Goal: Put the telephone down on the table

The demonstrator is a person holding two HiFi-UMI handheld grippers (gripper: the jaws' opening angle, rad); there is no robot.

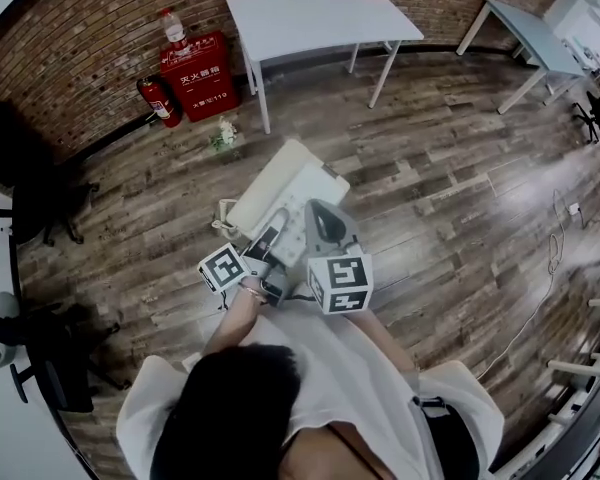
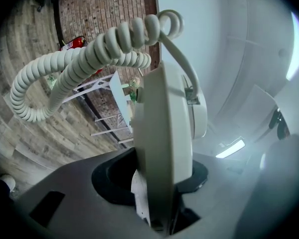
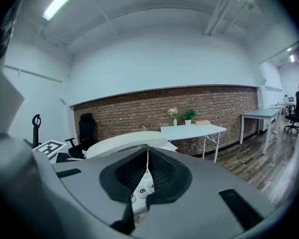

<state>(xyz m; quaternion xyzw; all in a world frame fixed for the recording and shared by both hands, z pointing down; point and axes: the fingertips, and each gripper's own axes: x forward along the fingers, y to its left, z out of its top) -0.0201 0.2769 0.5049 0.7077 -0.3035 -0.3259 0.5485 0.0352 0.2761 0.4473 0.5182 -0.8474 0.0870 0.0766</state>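
At 11 o'clock, red cabinet (image 1: 198, 76): white characters, "119". Then left gripper (image 1: 276, 224), jaws partly closed, clamped on the telephone (image 1: 280, 183) edge; coiled cord (image 2: 74, 68) at 10 o'clock. The telephone hangs over the wood floor (image 1: 450, 178), centre. Then right gripper (image 1: 322, 216), jaws pinching the keypad edge; key "6" (image 3: 142, 189) legible. At 12 o'clock, white table (image 1: 320, 18), well apart.

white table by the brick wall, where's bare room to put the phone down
The white table is bare across its front and middle, from the near edge up to the row at the wall side. That back edge is crowded: flower vase, potted plant and flat box. The front half looks best for the telephone.
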